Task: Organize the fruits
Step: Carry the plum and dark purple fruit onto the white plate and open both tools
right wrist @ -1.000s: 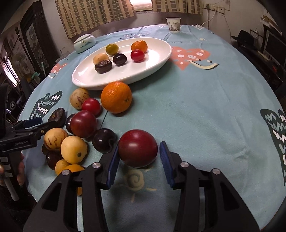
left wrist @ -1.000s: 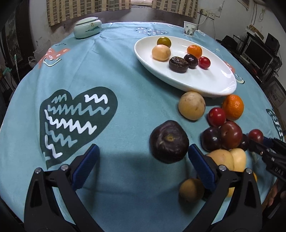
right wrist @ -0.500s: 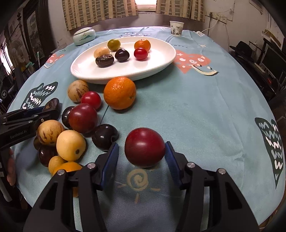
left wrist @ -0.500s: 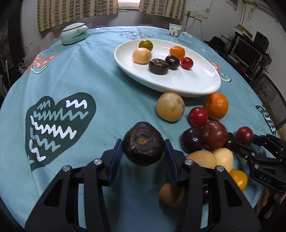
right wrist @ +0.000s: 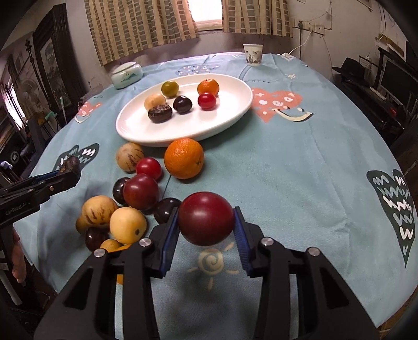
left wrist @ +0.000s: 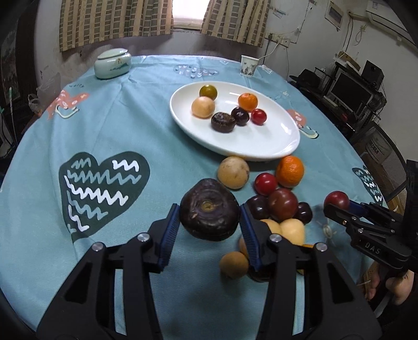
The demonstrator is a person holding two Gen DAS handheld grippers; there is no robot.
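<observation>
one plate (right wrist: 235, 115), six fruits on it

A round table (right wrist: 287, 170) is covered with a light blue tablecloth (left wrist: 135, 125) that has dark heart prints (left wrist: 104, 188) and pink ones (right wrist: 277, 104). Behind it, striped curtains (right wrist: 141, 23) hang at both sides of a bright window (right wrist: 206, 11). The wall (left wrist: 308, 23) is pale, with a socket and cables (left wrist: 277, 43). At the right stands dark furniture with a monitor (left wrist: 350, 92).

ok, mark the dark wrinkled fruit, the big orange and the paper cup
dark wrinkled fruit (left wrist: 209, 209), left wrist view, front face near the stem scar.
big orange (right wrist: 184, 158), right wrist view, middle of the peel.
paper cup (right wrist: 253, 55), right wrist view, side wall.
</observation>
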